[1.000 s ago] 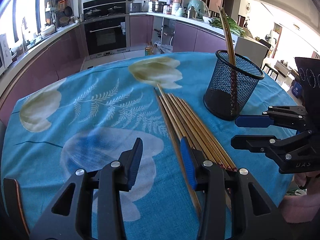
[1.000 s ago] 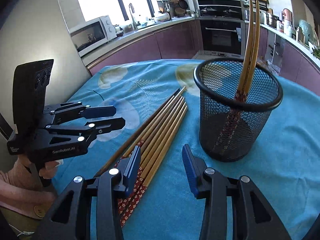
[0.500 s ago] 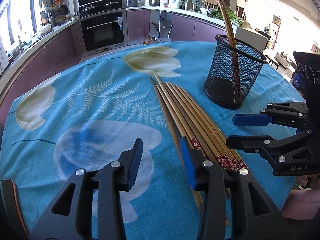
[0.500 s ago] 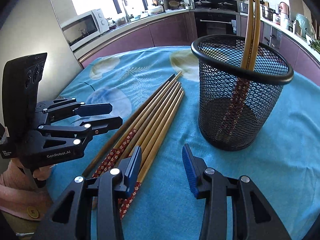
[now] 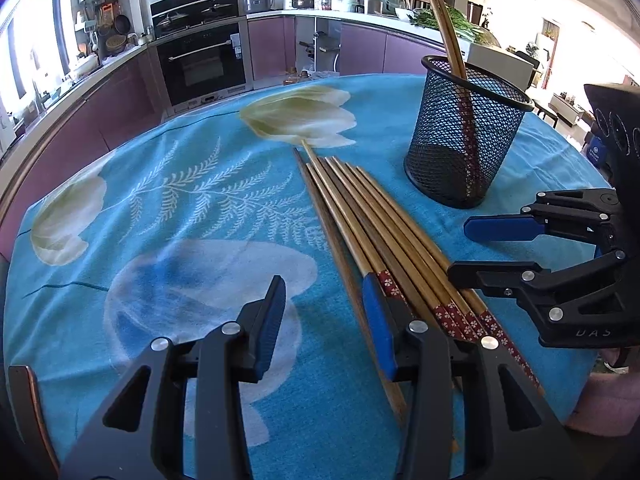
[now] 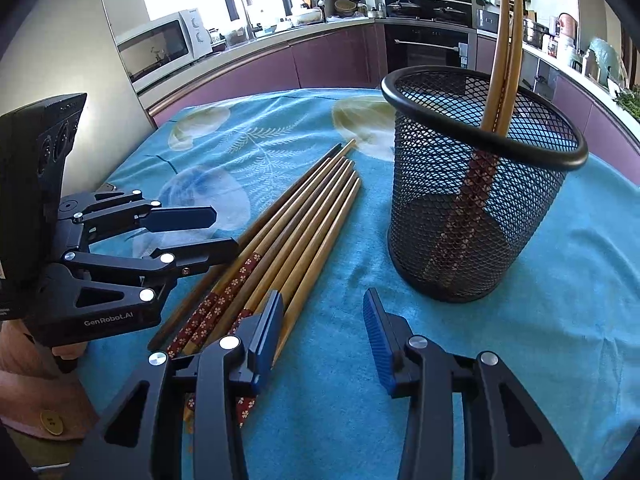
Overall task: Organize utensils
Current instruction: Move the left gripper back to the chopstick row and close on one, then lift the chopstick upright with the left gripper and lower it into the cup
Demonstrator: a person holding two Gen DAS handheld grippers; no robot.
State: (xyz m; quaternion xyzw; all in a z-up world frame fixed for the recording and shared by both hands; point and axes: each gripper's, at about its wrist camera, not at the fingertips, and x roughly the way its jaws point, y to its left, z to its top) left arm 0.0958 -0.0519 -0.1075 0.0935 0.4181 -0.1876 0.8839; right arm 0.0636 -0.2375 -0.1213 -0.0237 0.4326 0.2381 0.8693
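Nearest the cameras, the left gripper [image 5: 324, 320] and the right gripper [image 6: 322, 322], both black with blue pads, hover with jaws spread and nothing between them, one on each side of the handle ends of a row of brown wooden chopsticks with red flowered handles [image 5: 384, 236] lying on the blue floral tablecloth [image 5: 180, 208]. Beyond them stands a black mesh cylindrical holder [image 6: 476, 200], two matching chopsticks [image 6: 506, 48] leaning upright inside it, and purple kitchen cabinets [image 6: 328, 60] behind

Both black two-finger grippers with blue pads are pointing steeply downward side by side, the left gripper [image 5: 324, 320] and the right gripper [image 6: 324, 326] each standing with jaws parted and nothing between the pads, a pink-sleeved hand [image 6: 60, 354] gripping the left one's handle.
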